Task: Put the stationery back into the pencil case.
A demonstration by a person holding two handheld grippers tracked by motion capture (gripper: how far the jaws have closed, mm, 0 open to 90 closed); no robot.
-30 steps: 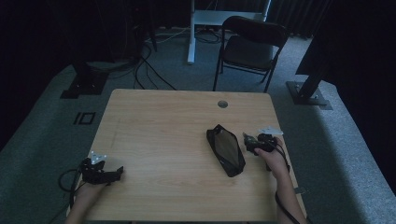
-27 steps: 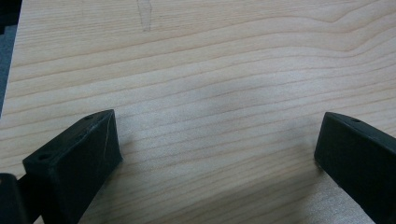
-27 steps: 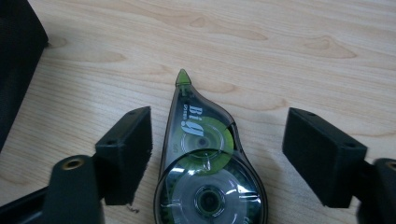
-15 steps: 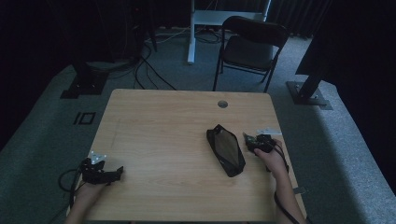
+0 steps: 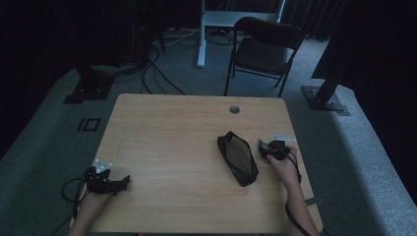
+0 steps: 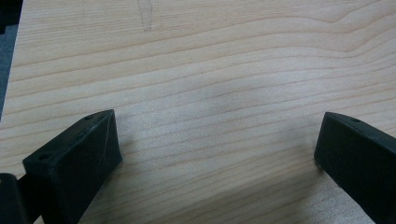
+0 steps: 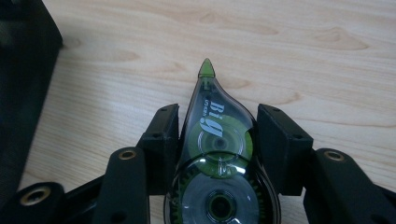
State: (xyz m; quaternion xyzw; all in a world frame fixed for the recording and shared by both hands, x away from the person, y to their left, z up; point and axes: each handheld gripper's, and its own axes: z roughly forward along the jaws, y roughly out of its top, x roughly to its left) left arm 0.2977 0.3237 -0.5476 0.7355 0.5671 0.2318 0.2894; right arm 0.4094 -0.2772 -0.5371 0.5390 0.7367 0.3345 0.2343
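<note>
— What colours have you got in front of you?

— Your table [image 5: 172, 142] is pale wood with wavy brown grain. The pouch [image 5: 238, 157] right of centre is black.

— And in your right gripper [image 7: 217, 135]?

— Black jaws on a correction tape dispenser [image 7: 217, 158]: clear smoky shell, green wheels inside, green tip, white lettering.

— Your left gripper [image 6: 217, 144]?

— Black jaws too. In the upper frame your chair [image 5: 265, 46] is black and the floor [image 5: 49, 142] grey-green.

We see a table [image 6: 224, 70] of pale wood, smooth, with wavy grain lines. The tape roller [image 7: 217, 158] is shiny see-through plastic (green wheels show inside). The right tool [image 7: 217, 140] has matt black plastic jaws. The pouch [image 5: 238, 157] looks like soft black cloth.
</note>
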